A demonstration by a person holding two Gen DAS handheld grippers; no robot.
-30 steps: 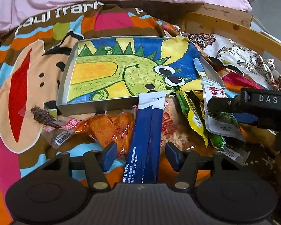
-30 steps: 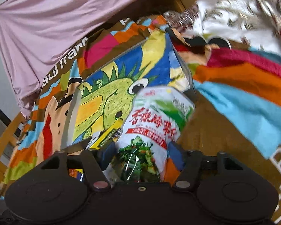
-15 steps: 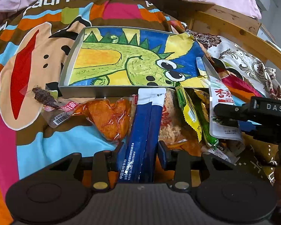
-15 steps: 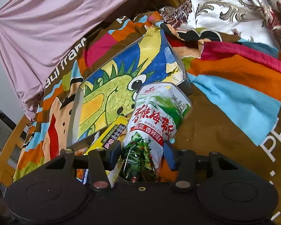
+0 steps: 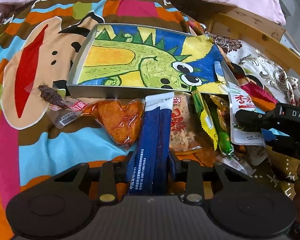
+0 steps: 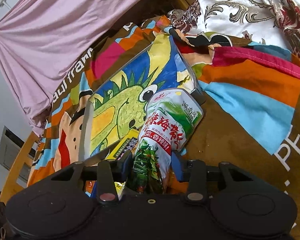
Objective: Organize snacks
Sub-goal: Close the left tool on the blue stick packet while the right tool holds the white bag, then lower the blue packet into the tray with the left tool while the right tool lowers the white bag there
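The left gripper (image 5: 151, 161) is closing, pads pressing the blue stick sachets (image 5: 154, 132). The right gripper (image 6: 151, 163) is closing on the seaweed snack pouch (image 6: 166, 128); both packets lie beside the dinosaur-lined tray (image 5: 86, 93).

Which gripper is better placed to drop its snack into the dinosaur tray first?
Left, probably. The left gripper is closing around the blue sachets, which point straight at the tray. The right gripper is closing on the seaweed pouch, which is at the tray's corner.
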